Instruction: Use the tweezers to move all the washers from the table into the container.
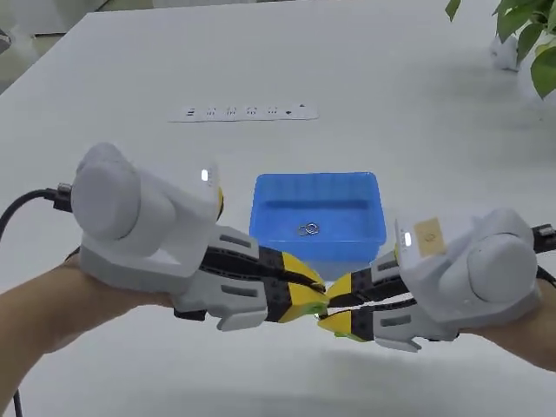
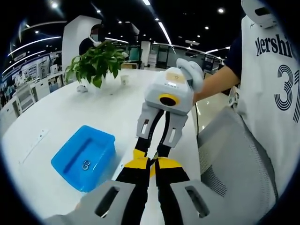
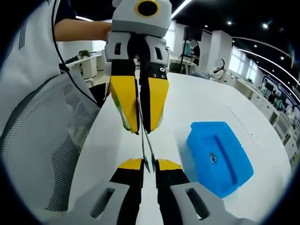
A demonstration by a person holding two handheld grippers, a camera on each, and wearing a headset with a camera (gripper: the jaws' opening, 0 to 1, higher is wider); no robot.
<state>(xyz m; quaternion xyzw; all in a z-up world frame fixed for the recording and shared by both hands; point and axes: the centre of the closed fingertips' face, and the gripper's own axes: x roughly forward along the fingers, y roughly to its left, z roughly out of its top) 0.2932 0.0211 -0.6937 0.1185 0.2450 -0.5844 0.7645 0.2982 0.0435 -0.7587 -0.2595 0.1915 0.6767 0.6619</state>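
Two washers (image 1: 307, 229) lie in the blue container (image 1: 258, 208), tweezers (image 3: 146, 147) before, power strip (image 1: 243, 112) beyond.

Head view looks down from close above. Gripper views face each other, near. All three share the blue container (image 1: 278, 217).

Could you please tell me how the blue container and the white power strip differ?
The blue container is a deep open tub; the power strip is a flat, thin white bar. The container sits closer to the camera; the power strip lies farther back. The container holds washers; the power strip carries nothing. Both rest on the white table.
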